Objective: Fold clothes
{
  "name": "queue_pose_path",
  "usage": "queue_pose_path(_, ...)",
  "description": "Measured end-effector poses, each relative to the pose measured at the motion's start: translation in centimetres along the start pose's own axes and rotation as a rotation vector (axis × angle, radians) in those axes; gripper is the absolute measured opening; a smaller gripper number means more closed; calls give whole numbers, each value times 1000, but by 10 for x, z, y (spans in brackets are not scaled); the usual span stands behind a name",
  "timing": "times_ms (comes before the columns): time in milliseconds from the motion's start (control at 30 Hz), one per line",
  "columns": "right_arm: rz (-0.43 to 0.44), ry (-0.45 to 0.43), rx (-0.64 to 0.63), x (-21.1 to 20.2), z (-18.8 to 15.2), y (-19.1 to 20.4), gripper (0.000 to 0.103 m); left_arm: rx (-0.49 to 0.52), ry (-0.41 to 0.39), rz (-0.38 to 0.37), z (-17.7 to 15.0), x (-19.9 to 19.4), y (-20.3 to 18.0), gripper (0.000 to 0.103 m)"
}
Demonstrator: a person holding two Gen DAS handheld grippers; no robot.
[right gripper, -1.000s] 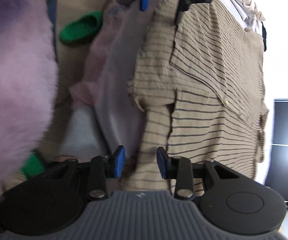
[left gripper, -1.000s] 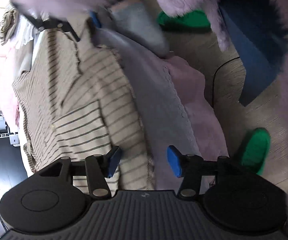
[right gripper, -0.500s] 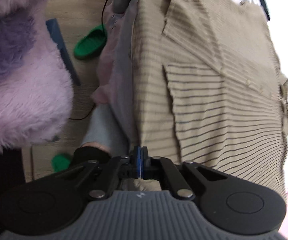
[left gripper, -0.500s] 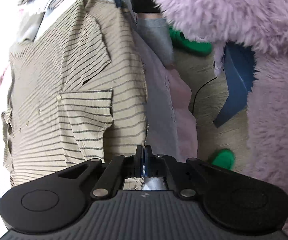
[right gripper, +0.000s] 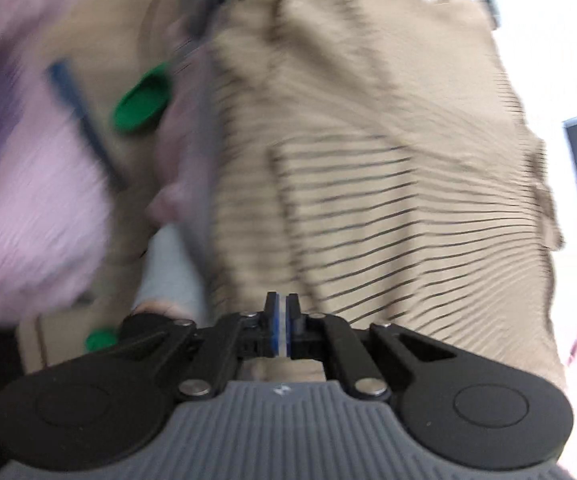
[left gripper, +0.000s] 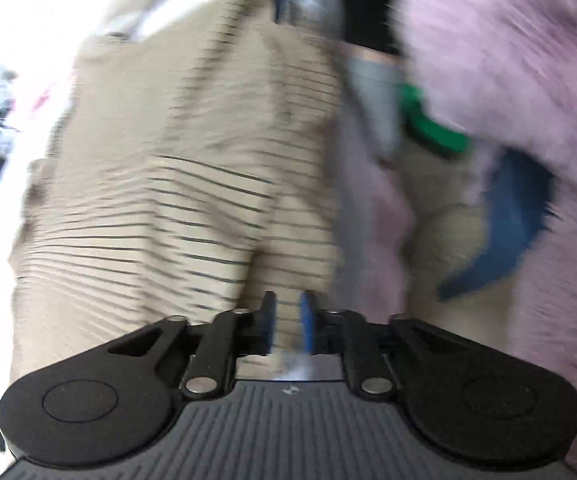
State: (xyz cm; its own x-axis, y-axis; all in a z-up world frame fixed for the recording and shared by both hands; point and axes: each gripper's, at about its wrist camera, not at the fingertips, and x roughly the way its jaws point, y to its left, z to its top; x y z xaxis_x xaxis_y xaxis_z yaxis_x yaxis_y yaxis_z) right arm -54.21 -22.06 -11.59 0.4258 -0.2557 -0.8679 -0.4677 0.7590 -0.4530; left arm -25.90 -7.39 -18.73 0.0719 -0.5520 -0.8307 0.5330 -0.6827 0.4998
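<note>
Left to right. Left wrist view, heavy motion blur: beige short-sleeved shirt with thin dark stripes (left gripper: 192, 200) lies spread over pale bedding (left gripper: 48, 12), hem edge nearest the camera so it can be taken at two corners. Left gripper (left gripper: 287, 322) has its blue-padded fingers (left gripper: 267, 320) a small way apart, having just been opening; striped cloth runs up between them, but blur hides whether the pads are pressing or the cloth has been let slip, so I cannot tell whether it is gripped. At top of that view the other gripper's dark tip sits at the shirt's far edge. Right of the shirt, a grey-lilac garment (left gripper: 352, 208) hangs off the edge, then wood floor with a green slipper (left gripper: 428, 124), and a fuzzy pink sleeve (left gripper: 508, 60) fills the right side. Right wrist view: same shirt (right gripper: 388, 200), chest pocket visible, front up. Right gripper (right gripper: 281, 326) has fingers (right gripper: 274, 322) nearly together, also just been opening; only a pale sliver shows between the pads, probably thin shirt edge pinched, not certain. Likely step: both edges taken at matching points so the hem lifts evenly for a fold; fold not yet made.
</note>
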Motion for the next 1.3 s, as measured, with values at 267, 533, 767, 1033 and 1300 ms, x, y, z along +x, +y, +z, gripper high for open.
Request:
queue_pose_path(267,-25,-143,43,16,38,-12,32,235,-57,172,11,20,-12,45)
queue_pose_path(533,-95,-114,-4,62,53,3,29,429,-47,235,13,53,-31,39)
queue_pose_path(767,-85,-176,115,59,50,-9,2,65,-105,170,39,34,6,1)
queue_pose_path(1033,61,-286,269,36,53,-36,1,-118,-139,80,56,15,36,1)
queue_pose_path(1300,115,-184,161,68,63,-5,0,-103,-40,39,41,58,19,2)
